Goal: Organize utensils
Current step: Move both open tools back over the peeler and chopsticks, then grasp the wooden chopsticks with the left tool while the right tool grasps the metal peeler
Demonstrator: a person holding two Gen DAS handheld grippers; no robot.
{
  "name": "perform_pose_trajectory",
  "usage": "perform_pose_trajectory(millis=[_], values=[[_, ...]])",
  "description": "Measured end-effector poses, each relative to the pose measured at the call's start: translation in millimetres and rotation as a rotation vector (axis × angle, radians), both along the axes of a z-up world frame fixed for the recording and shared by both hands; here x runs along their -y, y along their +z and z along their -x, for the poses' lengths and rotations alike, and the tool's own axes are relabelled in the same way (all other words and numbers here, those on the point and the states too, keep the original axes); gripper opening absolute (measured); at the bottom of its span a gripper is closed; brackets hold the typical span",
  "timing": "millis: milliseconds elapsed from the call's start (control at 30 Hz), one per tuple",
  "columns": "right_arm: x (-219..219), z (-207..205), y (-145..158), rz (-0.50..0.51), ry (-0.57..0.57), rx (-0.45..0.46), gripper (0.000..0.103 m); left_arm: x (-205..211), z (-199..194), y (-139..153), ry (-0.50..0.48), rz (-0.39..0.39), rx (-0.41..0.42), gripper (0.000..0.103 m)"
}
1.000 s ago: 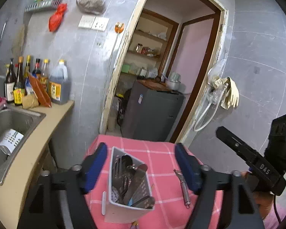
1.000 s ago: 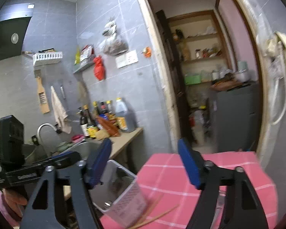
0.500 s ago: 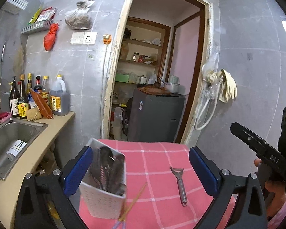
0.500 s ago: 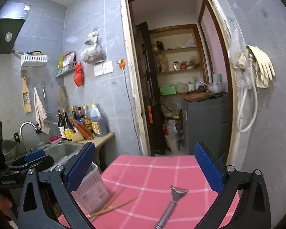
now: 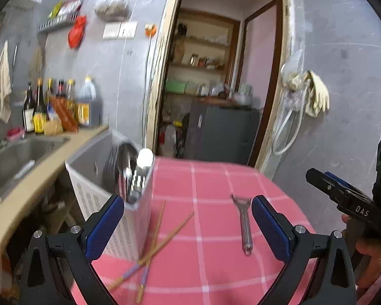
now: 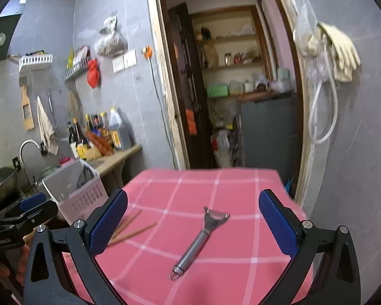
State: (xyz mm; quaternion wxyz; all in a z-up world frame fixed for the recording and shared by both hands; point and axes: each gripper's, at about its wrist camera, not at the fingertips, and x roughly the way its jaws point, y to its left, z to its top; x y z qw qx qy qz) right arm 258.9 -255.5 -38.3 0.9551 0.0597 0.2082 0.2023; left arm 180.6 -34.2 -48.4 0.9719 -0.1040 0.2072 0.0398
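A white perforated utensil basket [image 5: 119, 198] [image 6: 76, 195] stands at the left edge of the pink checked table [image 5: 216, 178] [image 6: 190, 190], with metal spoons and ladles [image 5: 129, 167] upright in it. Two wooden chopsticks [image 5: 160, 233] [image 6: 132, 231] lie crossed on the cloth beside it. A steel peeler [image 5: 243, 218] [image 6: 198, 241] lies flat to their right. My left gripper [image 5: 188, 228] is open above the chopsticks, empty. My right gripper [image 6: 193, 228] is open, straddling the peeler from above without touching it.
A beige counter with a steel sink [image 5: 17, 152] and sauce bottles [image 5: 58, 104] runs along the left. Behind the table, a doorway opens onto a grey cabinet [image 5: 223, 132] and shelves. Rubber gloves [image 6: 340, 50] and a hose hang on the right wall.
Both grippers opened wider, sank and drew back from the table. The basket now sits left of the left gripper, and chopsticks and peeler have come into full view.
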Motion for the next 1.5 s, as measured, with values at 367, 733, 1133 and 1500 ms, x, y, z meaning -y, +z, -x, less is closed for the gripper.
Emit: perform_pose_trajectory(millis=[367,733,1133,1500], values=[[-13,-43,-66,0.015,0.052,-0.227,0.102,-18,-18,-58,0.096,0.092,-0.245,0.101],[-41,-64,-114,0.07,0.059,-0.378,0.087,-35,-39,-87,0.128,0.114,-0.376,0.098],[-72,-78,-140,0.18,0.052,-0.51,0.048,-39,-52,-114,0.141,0.078,-0.531,0.059],[-74,-74,-141,0.172,0.024,-0.643,0.022,-20,-55,-110,0.084,0.009,-0.615,0.01]])
